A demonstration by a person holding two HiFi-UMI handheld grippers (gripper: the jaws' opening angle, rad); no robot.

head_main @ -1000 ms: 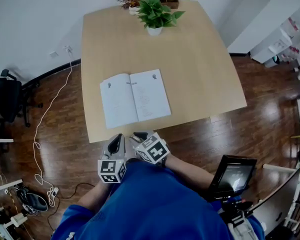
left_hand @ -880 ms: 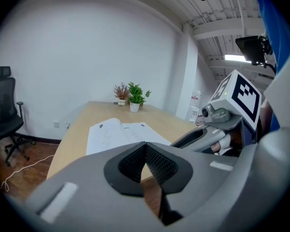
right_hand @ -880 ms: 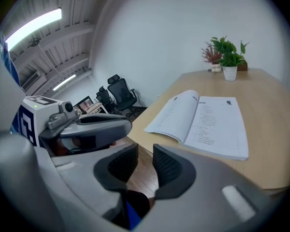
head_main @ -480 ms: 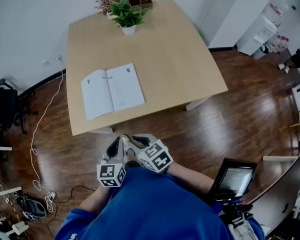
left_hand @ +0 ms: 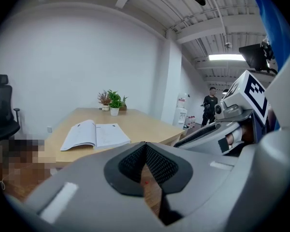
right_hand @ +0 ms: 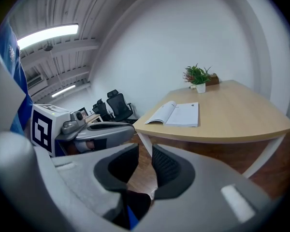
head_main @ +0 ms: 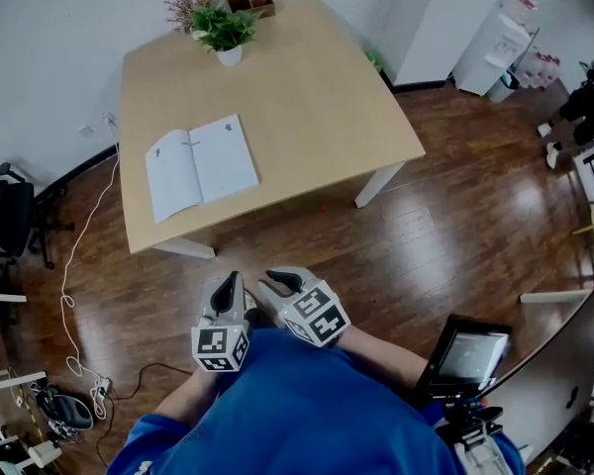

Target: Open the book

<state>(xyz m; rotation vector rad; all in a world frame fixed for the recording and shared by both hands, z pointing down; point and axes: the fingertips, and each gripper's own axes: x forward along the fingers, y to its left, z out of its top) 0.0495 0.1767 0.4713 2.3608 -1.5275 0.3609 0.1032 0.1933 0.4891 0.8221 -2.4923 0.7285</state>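
Book: the book [head_main: 200, 165] lies open, pages up, on the table [head_main: 317, 97], near its front-left corner and just in from the edge.
Left gripper: the left gripper [left_hand: 145, 153] is held low against the person's chest, above the wooden floor [head_main: 376, 255] and well apart from the table. Its jaws are closed tip to tip with nothing between them.
Right gripper: the right gripper [right_hand: 145, 161] sits just beside the left one. Its jaws stand a narrow slit apart (only floor shows through the gap).
White pot: the white pot [head_main: 229, 55] stands at the table's far edge and holds a green plant [head_main: 223, 28].
Dried sprigs: the dried sprigs [head_main: 185, 8] rise just beside the green plant. Their container cannot be made out.
Brown box: the brown box [head_main: 249, 0] stands at the far edge behind the pot. Its contents are too small to tell.
Floor, left side: a black chair [head_main: 5, 206] stands there, and a white cable [head_main: 89, 255] trails along the boards.
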